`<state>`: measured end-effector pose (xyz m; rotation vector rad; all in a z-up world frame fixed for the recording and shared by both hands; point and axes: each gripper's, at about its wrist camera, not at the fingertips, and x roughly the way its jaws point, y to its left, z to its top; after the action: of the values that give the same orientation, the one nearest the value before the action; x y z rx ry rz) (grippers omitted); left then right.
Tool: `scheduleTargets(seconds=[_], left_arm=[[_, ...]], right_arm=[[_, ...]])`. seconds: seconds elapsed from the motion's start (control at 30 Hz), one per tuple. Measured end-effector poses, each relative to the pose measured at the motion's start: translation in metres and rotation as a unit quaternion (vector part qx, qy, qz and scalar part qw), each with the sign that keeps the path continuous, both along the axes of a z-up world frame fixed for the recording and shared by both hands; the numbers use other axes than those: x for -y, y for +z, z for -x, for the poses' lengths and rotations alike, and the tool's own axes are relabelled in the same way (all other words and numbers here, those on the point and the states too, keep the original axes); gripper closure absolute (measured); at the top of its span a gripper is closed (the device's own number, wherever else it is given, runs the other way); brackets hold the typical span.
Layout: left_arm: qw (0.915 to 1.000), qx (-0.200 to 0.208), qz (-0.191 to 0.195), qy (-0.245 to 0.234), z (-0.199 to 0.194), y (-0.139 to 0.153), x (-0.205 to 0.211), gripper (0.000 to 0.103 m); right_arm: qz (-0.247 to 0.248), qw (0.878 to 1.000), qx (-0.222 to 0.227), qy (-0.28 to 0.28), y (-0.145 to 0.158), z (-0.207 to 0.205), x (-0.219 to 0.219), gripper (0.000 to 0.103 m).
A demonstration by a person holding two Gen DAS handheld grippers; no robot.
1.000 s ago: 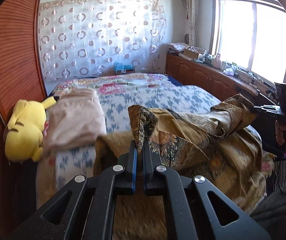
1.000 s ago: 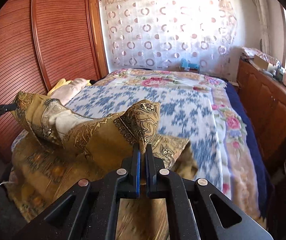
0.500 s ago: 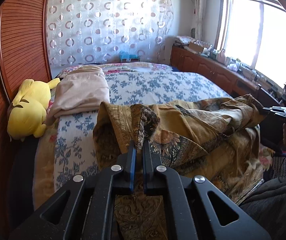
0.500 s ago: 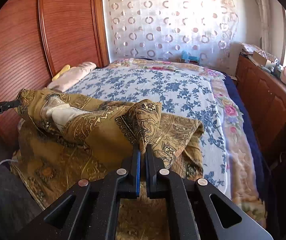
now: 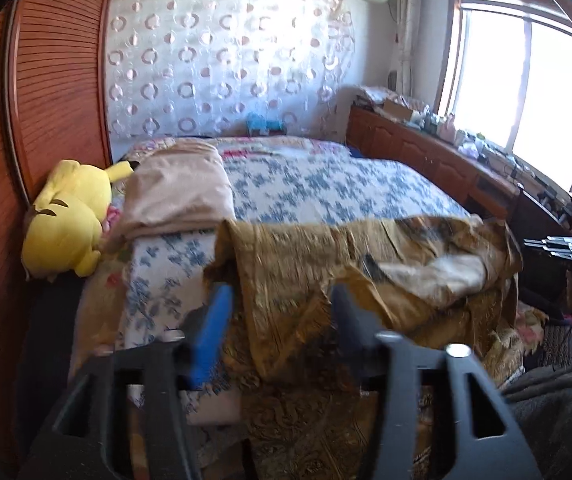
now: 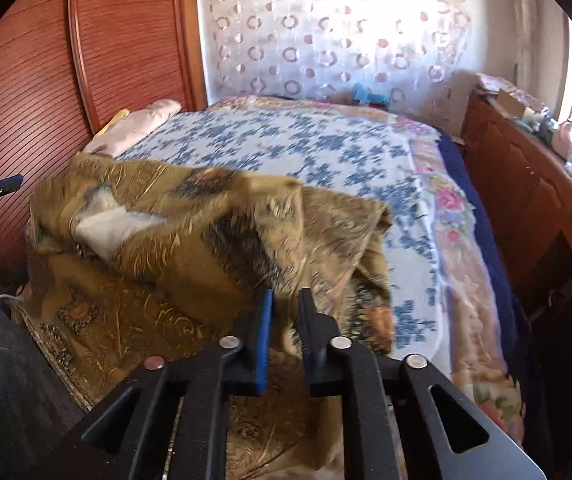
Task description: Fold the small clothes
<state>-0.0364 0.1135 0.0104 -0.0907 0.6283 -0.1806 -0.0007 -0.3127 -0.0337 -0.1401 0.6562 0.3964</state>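
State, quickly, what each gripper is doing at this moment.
Left gripper: open, gold patterned garment lying loose between its fingers.
Right gripper: open, holding nothing.

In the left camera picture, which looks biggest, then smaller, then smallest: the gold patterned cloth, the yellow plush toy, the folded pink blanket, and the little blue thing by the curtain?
As they look in the left wrist view:
1. gold patterned cloth, though it lies nearest the camera
2. folded pink blanket and yellow plush toy: too alike to rank
3. little blue thing, far back, so its true size is unsure
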Motion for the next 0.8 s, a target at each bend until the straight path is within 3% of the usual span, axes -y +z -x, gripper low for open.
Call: scheduleTargets(seconds=[0.03,0.1,0.17,0.27,0.53,0.8], left_arm=[[1.0,0.001,0.004,0.001,-0.001,0.001,-0.002,0.025],[0.9999,0.003,0.011,-0.002,-0.008,0.003,-0.003,0.024],[0.9999,0.003,0.012,-0.002,-0.018,0.003,-0.002,0.024],[1.0,-0.005,-0.002,-0.001,-0.041,-0.001,0.005,0.024],[0.9981,-0.038,-0.049,0.005,-0.111,-0.03,0.013,0.024],[0.9958,-0.084,-0.035,0.008,-0.155,-0.058,0.001,0.024]], right_arm=[[-0.001,1.0,0.007,-0.005,0.004,0.002,0.003,0.088],[-0.006,1.0,0.021,-0.015,0.011,0.005,0.007,0.082],[-0.011,0.999,0.031,-0.026,0.018,0.004,0.012,0.07],[-0.011,0.999,0.032,-0.039,0.018,-0.006,0.014,0.061],[-0.037,0.997,-0.011,-0.073,-0.007,-0.08,0.011,0.06],[-0.1,0.986,-0.077,-0.11,-0.034,-0.142,0.02,0.06]])
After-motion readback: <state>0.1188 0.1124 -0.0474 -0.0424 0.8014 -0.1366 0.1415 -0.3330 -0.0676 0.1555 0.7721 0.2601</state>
